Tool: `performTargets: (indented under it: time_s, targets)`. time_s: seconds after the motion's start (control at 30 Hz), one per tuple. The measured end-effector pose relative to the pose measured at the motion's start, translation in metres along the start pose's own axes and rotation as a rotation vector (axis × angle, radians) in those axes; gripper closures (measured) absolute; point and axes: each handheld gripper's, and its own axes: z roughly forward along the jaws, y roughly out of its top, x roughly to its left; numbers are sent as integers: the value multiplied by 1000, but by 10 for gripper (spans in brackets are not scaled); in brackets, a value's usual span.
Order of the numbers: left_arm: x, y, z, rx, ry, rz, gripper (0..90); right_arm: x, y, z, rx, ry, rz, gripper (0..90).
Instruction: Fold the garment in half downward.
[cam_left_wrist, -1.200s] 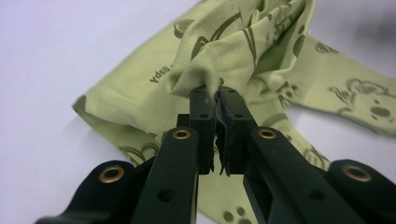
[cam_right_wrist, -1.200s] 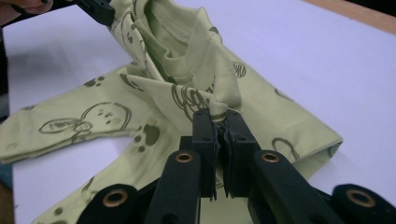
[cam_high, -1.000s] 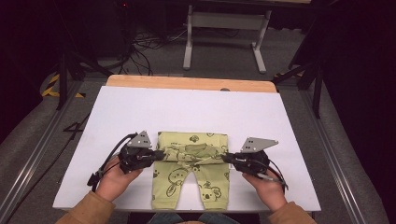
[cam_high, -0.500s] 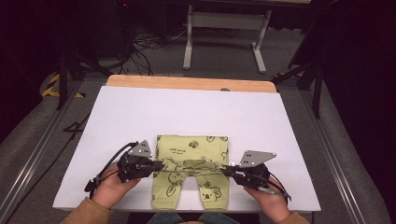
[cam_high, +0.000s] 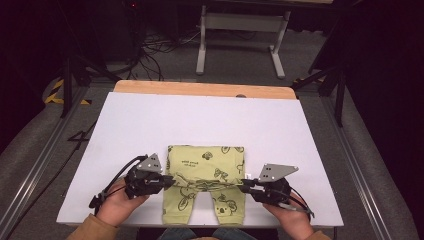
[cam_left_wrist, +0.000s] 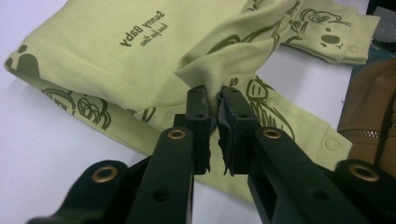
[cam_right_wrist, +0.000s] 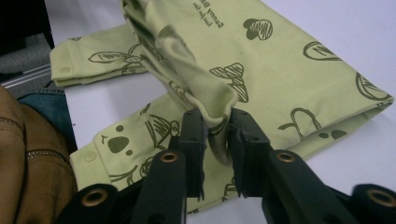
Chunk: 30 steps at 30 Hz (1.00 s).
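Folded baby garment (cam_high: 206, 182) on the white counter (cam_high: 200, 120), near its front edge — pale green cloth printed with dark animal figures, its two legs pointing toward the person. The counter around it is bare; a wooden strip (cam_high: 205, 89) runs along the far edge, and beyond it a metal stand (cam_high: 240, 35) and loose cables (cam_high: 155, 47) lie on the floor. Nothing stands between the tools and the cloth.

Left tongs (cam_high: 169, 181), at the garment's left edge, point inward across the counter; in the left gripper view (cam_left_wrist: 212, 100) a raised fold of cloth sits in the narrow gap between the jaws, which have just been opening a little. Right tongs (cam_high: 244, 187), at the right edge, mirror them; in the right gripper view (cam_right_wrist: 215, 122) the gap is slightly wider, the jaws likewise just opening, a hanging fold still caught between the pads. Both hands lie low near the counter's front — left hand (cam_high: 117, 202), right hand (cam_high: 290, 215) — with brown sleeves at the picture's lower edge.
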Motion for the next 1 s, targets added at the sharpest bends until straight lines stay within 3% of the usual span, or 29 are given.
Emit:
performTargets:
  time_s: [0.23, 0.43, 0.53, 0.77, 0.93, 1.0]
  targets:
    - [-2, -1, -7, -34, -12, 2, 715, 2, 2, -11, -41, -16, 7, 593]
    - [-2, 3, -12, -79, 4, -3, 572, 5, 10, -16, -70, -33, -5, 519]
    - [-2, 6, -12, -84, 49, 2, 498, 4, 14, -14, -73, -37, -7, 456]
    - [10, 21, -13, -116, 115, -15, 423, -5, 30, -5, -86, -48, 6, 320]
    - [26, 39, -9, -132, 141, -15, 387, -16, 44, 6, -75, -50, -7, 324]
    - [33, 46, -5, -117, 147, -18, 421, -22, 49, 10, -75, -57, -12, 393]
